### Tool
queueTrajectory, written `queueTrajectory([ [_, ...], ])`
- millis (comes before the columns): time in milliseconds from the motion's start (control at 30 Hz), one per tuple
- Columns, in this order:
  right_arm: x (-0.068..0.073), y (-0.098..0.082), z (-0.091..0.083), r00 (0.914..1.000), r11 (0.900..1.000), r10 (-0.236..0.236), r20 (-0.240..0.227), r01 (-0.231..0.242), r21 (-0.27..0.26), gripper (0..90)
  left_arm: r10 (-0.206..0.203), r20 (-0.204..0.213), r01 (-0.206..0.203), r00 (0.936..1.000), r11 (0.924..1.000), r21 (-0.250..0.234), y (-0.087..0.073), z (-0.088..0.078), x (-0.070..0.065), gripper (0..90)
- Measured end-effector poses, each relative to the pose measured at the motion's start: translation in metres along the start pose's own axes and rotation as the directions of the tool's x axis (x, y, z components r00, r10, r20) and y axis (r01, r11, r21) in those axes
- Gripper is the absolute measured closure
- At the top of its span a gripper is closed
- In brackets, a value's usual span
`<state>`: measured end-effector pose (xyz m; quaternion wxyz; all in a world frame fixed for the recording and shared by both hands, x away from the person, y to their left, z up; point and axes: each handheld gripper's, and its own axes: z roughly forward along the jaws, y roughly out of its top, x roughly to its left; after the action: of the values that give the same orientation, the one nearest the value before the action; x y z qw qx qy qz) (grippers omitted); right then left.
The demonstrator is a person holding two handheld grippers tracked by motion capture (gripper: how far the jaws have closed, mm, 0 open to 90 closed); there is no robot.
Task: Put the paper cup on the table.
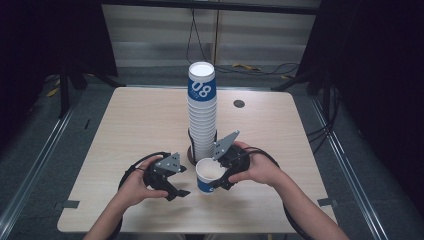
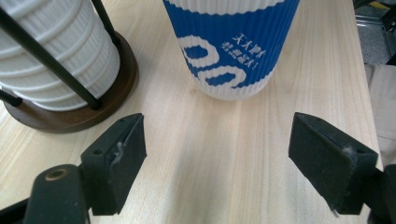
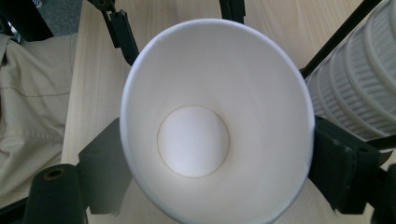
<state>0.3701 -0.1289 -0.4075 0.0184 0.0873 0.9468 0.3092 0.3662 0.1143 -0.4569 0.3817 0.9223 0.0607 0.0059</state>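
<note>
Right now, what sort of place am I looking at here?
Probably a lab or studio set up for recording handling demos, not a cafe. A bare wooden table stands between dark curtains with loose cables on the floor, and the person works a stack of paper cups with handheld tongs.

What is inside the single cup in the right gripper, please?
Nothing: the right gripper view looks straight into the cup and shows its bare white wall and round bottom. The table under it is covered by the cup itself.
</note>
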Motion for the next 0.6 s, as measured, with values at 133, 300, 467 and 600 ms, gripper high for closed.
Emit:
queueTrajectory([
  [133,-0.0001,-0.0016,0.0012,1.0,1.0,-0.003,0.004,0.003,0.0,17.2,-0.004,-0.008,0.004,1.0,0.9999,0.01,-0.0012,-0.0008,0.0004,18.2],
  [300,-0.0004,-0.0041,0.0042,0.9999,1.0,-0.008,0.014,0.008,0.01,16.9,-0.005,-0.009,0.005,0.9999,0.9998,0.017,-0.0022,-0.0011,0.001,18.1],
  [467,0.0003,-0.006,0.0047,0.9997,1.0,-0.007,0.024,0.007,0.002,16.7,-0.008,-0.013,0.009,0.9999,0.9998,0.017,-0.0022,-0.0012,0.0014,18.1],
  [600,0.0006,-0.0093,0.0063,0.9995,1.0,-0.007,0.03,0.007,0.014,16.5,-0.008,-0.011,0.008,0.9999,0.9996,0.026,-0.0032,-0.0005,0.0014,18.1],
])
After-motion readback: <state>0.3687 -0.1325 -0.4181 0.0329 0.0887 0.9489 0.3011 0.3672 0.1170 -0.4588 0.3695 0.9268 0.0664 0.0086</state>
